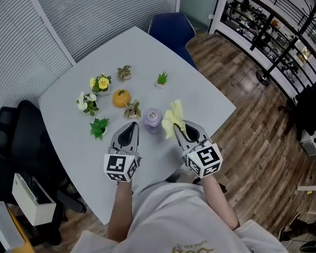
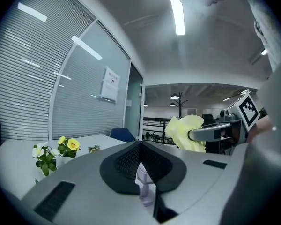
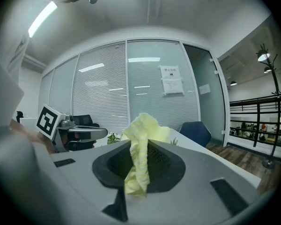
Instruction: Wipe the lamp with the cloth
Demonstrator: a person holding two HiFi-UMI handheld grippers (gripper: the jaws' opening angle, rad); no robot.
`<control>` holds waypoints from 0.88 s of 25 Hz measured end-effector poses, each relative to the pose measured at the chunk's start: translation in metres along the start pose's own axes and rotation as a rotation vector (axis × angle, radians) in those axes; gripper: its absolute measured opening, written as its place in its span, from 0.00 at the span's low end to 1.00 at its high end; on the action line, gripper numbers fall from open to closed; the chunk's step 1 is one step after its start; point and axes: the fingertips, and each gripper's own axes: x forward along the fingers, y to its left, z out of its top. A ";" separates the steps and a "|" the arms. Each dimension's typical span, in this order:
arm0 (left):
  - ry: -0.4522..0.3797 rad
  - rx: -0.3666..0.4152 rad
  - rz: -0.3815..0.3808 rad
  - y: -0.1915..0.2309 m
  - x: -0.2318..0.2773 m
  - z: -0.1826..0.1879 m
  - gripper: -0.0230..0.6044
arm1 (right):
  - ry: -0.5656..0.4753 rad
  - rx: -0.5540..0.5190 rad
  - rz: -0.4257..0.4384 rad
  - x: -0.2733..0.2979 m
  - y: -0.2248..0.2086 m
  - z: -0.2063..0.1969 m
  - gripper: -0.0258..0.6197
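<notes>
An office with a glass wall hung with blinds (image 1: 95, 15), a wooden floor (image 1: 253, 120) and a pale grey table (image 1: 63, 94), seen from above. A blue chair (image 1: 171, 29) stands at the far corner of the table and a black chair (image 1: 18, 136) at its left side. Small potted plants are scattered on the table, among them yellow flowers (image 1: 100, 83), white flowers (image 1: 87, 103), a leafy green plant (image 1: 99, 126) and a round orange pot (image 1: 121, 97).

A person holds two grippers over the near edge. The left gripper (image 1: 130, 125) has its jaws together. In its own view a small lilac lamp (image 1: 152, 118) shows low in the narrow gap between the pads; whether they pinch it I cannot tell. From above, the lamp sits between the two grippers, just beside the left one's tip.

The right gripper (image 1: 178, 126) is clamped on a pale yellow cloth (image 1: 174, 116), which bunches up past the jaw tips, close to the lamp's right side.
</notes>
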 end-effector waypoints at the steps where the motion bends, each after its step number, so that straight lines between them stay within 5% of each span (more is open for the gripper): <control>1: -0.002 0.001 0.007 0.001 0.000 0.001 0.04 | 0.000 -0.001 -0.002 0.000 0.000 0.000 0.14; 22: -0.001 -0.006 0.007 0.004 0.000 0.006 0.04 | 0.028 -0.001 0.003 0.003 0.003 -0.005 0.13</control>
